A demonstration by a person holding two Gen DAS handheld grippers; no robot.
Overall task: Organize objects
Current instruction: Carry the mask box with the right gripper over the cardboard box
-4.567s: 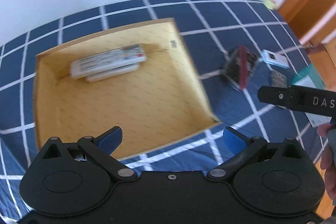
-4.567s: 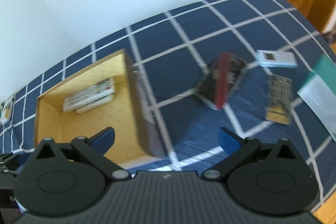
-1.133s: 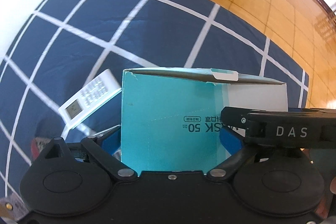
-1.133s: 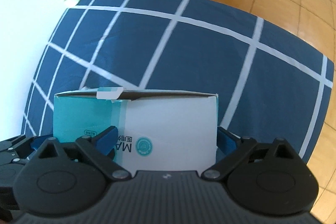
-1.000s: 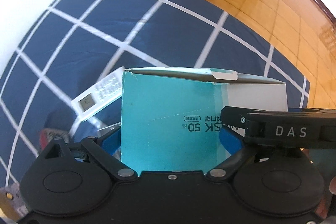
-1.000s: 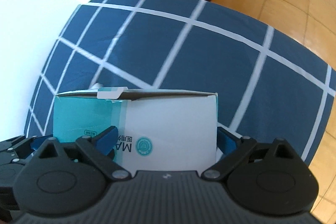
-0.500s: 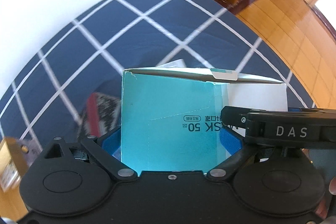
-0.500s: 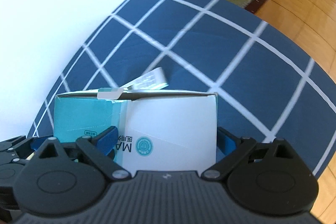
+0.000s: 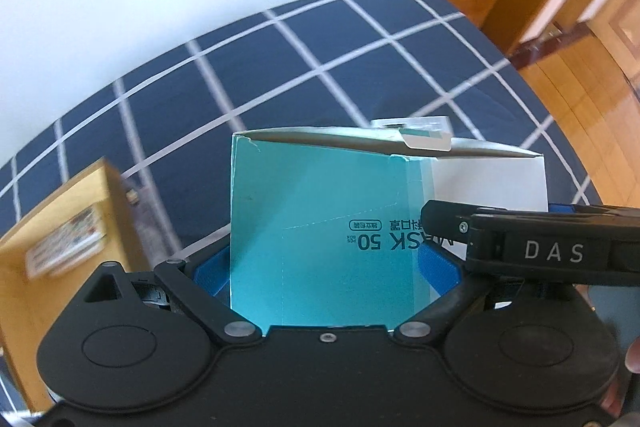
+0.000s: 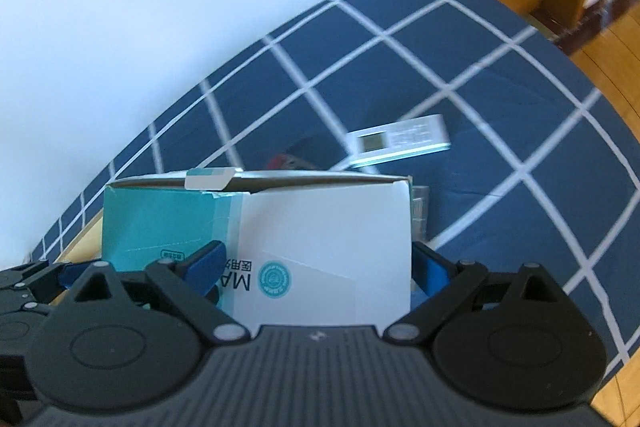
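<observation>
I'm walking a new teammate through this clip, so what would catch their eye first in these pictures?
The teal and white mask box fills the middle of both views, held between the left gripper on its teal half and the right gripper on its white half. Beyond it on the blue checked bedspread lies a white remote control. At the left edge of the left wrist view sits an open cardboard box.

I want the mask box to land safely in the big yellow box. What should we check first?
1. Left tongs grip the mask box: ok.
2. Right tongs grip it too: ok.
3. Mask box lid flap closed: not ok, taped tab lifted.
4. Yellow box in sight: ok, left side.
5. Room inside beside the remote: cannot tell, blurred.
</observation>
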